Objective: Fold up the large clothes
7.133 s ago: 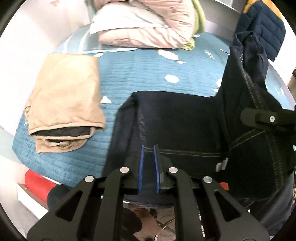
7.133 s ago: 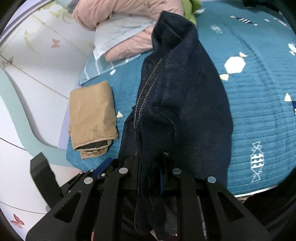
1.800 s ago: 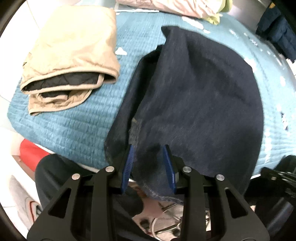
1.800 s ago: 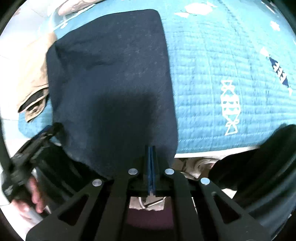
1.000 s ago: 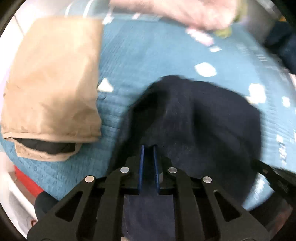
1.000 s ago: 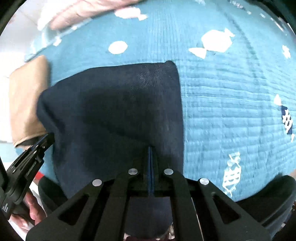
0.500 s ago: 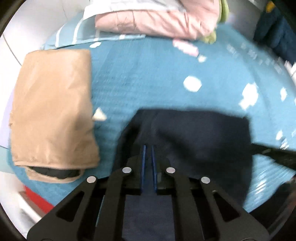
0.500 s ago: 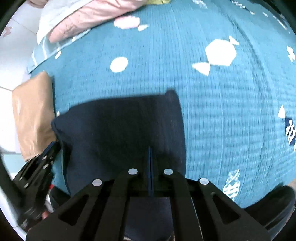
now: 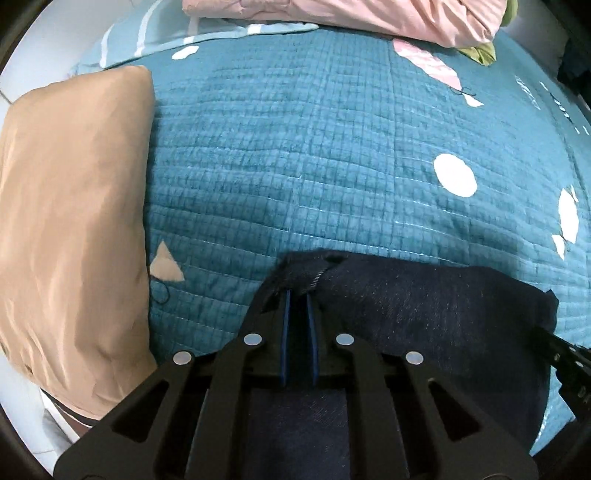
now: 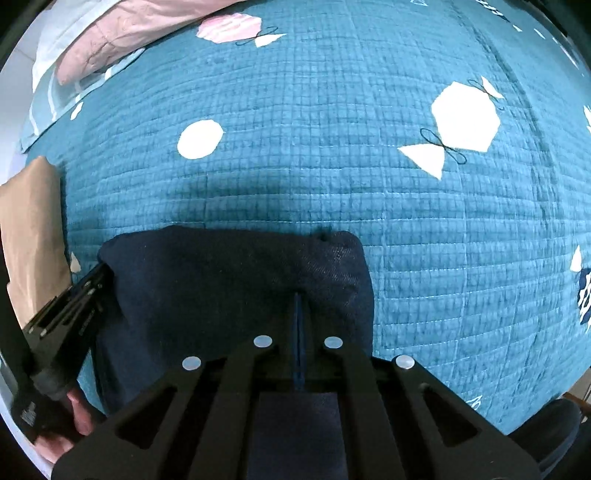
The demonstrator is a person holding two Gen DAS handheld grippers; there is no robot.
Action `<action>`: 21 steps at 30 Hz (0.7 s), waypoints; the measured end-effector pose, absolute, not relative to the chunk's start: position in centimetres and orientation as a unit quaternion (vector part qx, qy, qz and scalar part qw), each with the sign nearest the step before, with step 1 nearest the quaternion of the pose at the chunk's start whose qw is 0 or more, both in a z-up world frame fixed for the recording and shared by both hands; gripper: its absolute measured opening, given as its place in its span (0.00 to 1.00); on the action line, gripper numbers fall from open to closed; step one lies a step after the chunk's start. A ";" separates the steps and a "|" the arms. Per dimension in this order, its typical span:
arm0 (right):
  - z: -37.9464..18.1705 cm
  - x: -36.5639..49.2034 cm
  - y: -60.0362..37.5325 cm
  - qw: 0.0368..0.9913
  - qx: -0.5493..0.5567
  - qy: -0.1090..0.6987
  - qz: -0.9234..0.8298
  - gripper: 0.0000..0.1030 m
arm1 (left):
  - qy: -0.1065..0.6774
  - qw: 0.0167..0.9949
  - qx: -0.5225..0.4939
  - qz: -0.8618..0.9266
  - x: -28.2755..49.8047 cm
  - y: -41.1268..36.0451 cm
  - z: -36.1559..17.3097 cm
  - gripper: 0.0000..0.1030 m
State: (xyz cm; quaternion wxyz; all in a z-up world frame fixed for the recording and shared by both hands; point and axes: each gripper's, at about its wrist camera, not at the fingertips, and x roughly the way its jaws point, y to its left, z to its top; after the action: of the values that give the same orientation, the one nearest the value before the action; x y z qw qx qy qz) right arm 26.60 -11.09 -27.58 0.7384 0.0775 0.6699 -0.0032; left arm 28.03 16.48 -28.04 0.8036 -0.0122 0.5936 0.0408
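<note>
Dark denim garment (image 9: 424,317), which a second ago spread far up the bed, is now doubled into a short flat band at the near edge of the teal quilted bedspread (image 9: 314,147), its folded edge running across both views. Beside it on the left lies a folded tan jacket (image 9: 70,206), with pink bedding (image 9: 351,14) piled beyond. Left tool (image 9: 297,295) pinches the denim's left corner, jaws nearly closed and easing open, while the right tool (image 10: 300,295) is clamped tight on its right corner.

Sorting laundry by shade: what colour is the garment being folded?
Dark navy denim garment, seen best in the right wrist view.
</note>
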 end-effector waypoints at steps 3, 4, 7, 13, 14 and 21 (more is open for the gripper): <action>-25.9 25.2 -11.6 0.751 0.091 0.654 0.014 0.00 | 0.588 0.808 -0.023 0.012 26.8 17.7 -26.3 0.10; -25.5 24.9 -11.7 0.754 0.096 0.649 0.022 0.05 | 0.576 0.817 -0.035 0.002 26.2 18.1 -25.5 0.13; -24.7 23.6 -12.5 0.757 0.122 0.642 0.029 0.22 | 0.555 0.831 -0.036 -0.005 23.8 19.4 -24.2 0.23; -23.5 20.9 -13.0 0.773 0.108 0.625 0.010 0.74 | 0.568 0.821 -0.050 -0.016 21.4 20.9 -24.7 0.67; -23.6 20.5 -13.3 0.770 0.116 0.627 0.013 0.77 | 0.563 0.825 -0.051 -0.017 20.7 20.9 -24.7 0.67; -25.9 18.3 -13.5 0.745 0.138 0.650 0.062 0.86 | 0.578 0.810 -0.092 -0.044 17.9 21.8 -26.3 0.72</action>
State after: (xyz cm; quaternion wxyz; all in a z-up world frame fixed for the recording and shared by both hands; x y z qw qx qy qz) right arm 18.31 -13.55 -25.92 0.7447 0.1383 0.6499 0.0625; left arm 17.90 21.78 -26.32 0.8096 -0.0924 0.5779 -0.0442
